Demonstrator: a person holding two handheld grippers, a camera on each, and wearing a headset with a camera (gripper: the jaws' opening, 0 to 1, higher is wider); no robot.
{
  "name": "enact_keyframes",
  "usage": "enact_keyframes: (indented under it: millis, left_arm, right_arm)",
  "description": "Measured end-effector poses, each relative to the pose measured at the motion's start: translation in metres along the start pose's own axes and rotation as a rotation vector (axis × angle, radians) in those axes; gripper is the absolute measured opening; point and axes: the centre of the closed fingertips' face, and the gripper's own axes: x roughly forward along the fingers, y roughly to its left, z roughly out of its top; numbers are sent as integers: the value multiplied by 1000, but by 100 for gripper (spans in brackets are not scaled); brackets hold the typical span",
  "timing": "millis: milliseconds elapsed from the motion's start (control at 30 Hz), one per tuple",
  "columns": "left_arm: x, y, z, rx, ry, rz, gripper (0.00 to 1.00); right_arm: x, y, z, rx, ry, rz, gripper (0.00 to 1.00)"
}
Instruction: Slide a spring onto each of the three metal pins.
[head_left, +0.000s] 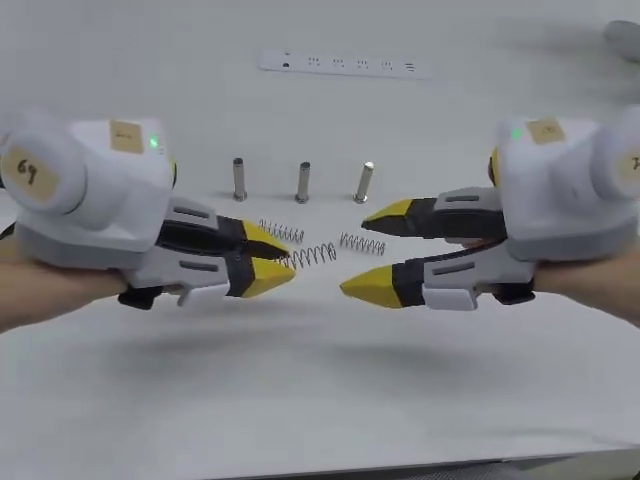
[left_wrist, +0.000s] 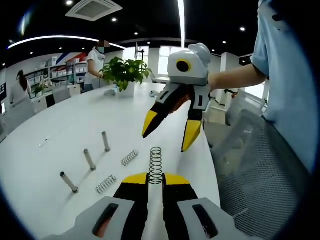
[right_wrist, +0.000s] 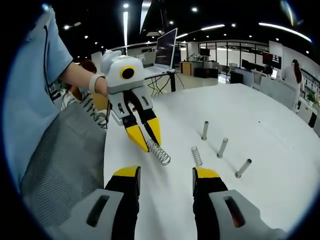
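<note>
The white surface (head_left: 320, 390) is stretching across the whole head view, with a power strip (head_left: 345, 65) lying at top centre. The left gripper (head_left: 288, 262) is reaching in from the left edge of the frame, its yellow-tipped fingers clenching one end of the held spring (head_left: 312, 255), which is pointing toward the middle. Whether its free end is touching the surface cannot be told. The right gripper (head_left: 355, 252) is facing it from the right edge, its fingers spreading wide and grasping nothing. Above centre, three bare metal pins are standing in a row: the left pin (head_left: 240, 180), the middle pin (head_left: 303, 183) and the right pin (head_left: 364, 182). Below them, the left loose spring (head_left: 282, 232) and the right loose spring (head_left: 362, 243) are lying on the surface, flanking the held spring.
</note>
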Motion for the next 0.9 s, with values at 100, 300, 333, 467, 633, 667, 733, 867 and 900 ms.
enact_keyframes:
  millis: [100,300,333,467,633,667,733,867,900]
  left_arm:
    - [1,0,1,-1,-4,-4,1]
    - [1,-2,2,-1,-4,-10,2]
    - [1,-2,1,1,-3,-11,2]
    - [1,-3,0,0,-1,-15,2]
    - [1,-4,0,-1,0,-19,2]
    - [1,-4,0,-1,0,-19,2]
    - [1,-5,0,-1,-1,-24,2]
    - [1,-7,-1,2,3,-35,2]
    - [1,-7,-1,3,4,-37,2]
  right_arm:
    - [2,0,1,-5,1,4,38]
    - [7,3,2,-14,3,18,32]
    - [7,3,2,-14,4,21,31]
    - [11,5,3,-16,6,37,23]
    - [15,7,3,-9,8,59,17]
    - [15,7,3,-8,10,62,16]
    - [15,8,2,-12,13,69,14]
    - [14,10,1,-18,22,80,12]
    - [14,10,0,-18,24,82,11]
